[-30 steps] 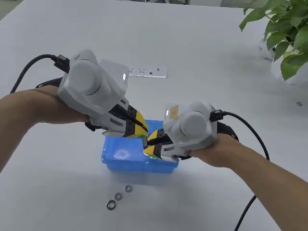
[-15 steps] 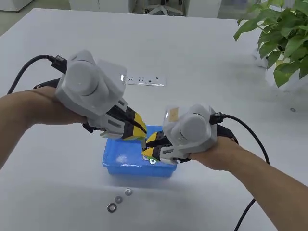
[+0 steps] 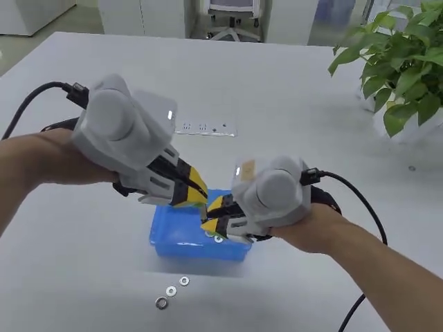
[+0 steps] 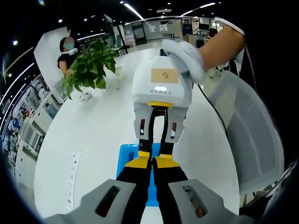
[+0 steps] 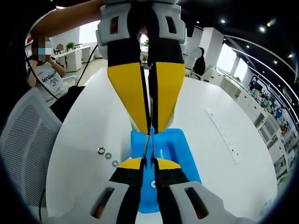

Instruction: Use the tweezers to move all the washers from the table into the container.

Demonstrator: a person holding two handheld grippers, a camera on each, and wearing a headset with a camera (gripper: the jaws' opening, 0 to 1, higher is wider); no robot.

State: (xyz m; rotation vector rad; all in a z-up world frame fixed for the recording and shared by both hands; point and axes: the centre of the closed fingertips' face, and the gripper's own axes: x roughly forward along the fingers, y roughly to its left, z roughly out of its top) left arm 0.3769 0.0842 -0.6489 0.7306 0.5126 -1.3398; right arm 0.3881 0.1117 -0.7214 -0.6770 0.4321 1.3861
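Note:
A blue container [image 3: 173, 238] sits on the white table. Above it my two grippers meet tip to tip. The left gripper [image 3: 201, 197] comes from the left and the right gripper [image 3: 211, 211] from the right. Thin metal tweezers [image 5: 148, 140] run between both pairs of yellow-tipped jaws, and both pairs are shut on them. One washer [image 3: 219, 238] lies inside the container, also seen from the right gripper as washer [image 5: 153, 184]. Three washers [image 3: 171, 291] lie on the table in front of the container; the same washers [image 5: 108, 155] lie beside the container [image 5: 173, 149].
A white power strip [image 3: 204, 128] lies behind the container. A potted plant [image 3: 394, 69] stands at the far right. An office chair [image 3: 232, 10] is beyond the table's far edge. A mesh chair [image 5: 28, 140] and a seated person are nearby.
The head camera has tilted, shifting the whole picture. Both grippers stay over the container, slightly lower. A washer now shows inside the container by the right gripper's tips.

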